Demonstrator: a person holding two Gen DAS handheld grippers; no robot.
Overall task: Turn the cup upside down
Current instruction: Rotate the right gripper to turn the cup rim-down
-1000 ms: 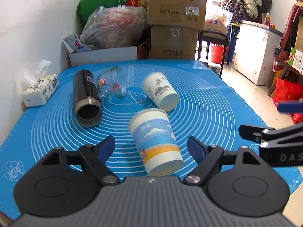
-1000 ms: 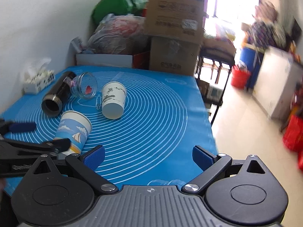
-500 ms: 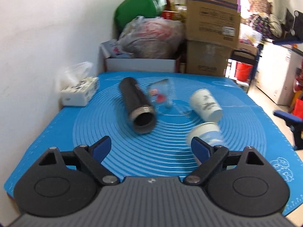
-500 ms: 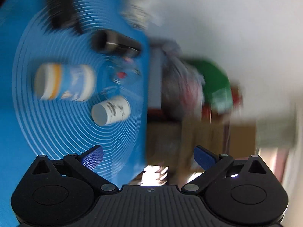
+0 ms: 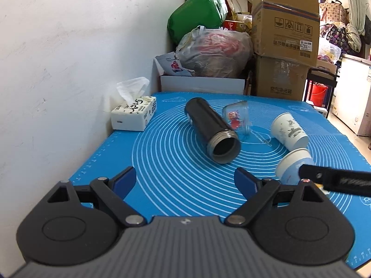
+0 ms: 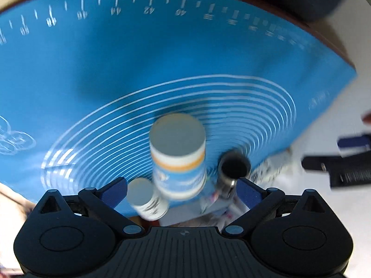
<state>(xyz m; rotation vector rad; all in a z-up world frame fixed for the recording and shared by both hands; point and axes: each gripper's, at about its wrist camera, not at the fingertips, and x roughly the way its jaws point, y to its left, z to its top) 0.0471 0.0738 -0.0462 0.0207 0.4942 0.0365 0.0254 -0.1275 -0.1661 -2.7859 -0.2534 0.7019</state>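
On the blue mat [image 5: 176,180] there's a fair bit of clutter: a black flask [image 5: 209,127] on its side with its open mouth facing the camera, a clear glass jar [image 5: 237,117] right behind it, and a white paper cup [image 5: 288,131] tipped over near the right. A tissue box [image 5: 134,113] sits by the wall.

The blue-and-white cup [image 5: 293,168] lies just in front of the white one, half covered by a black bar from the right gripper [image 6: 180,191]. That gripper's view is rolled over and blurry, with its jaws spread wide and the cup between the fingers; can't tell if they touch. The left gripper [image 5: 184,180] is wide open too, holding nothing.
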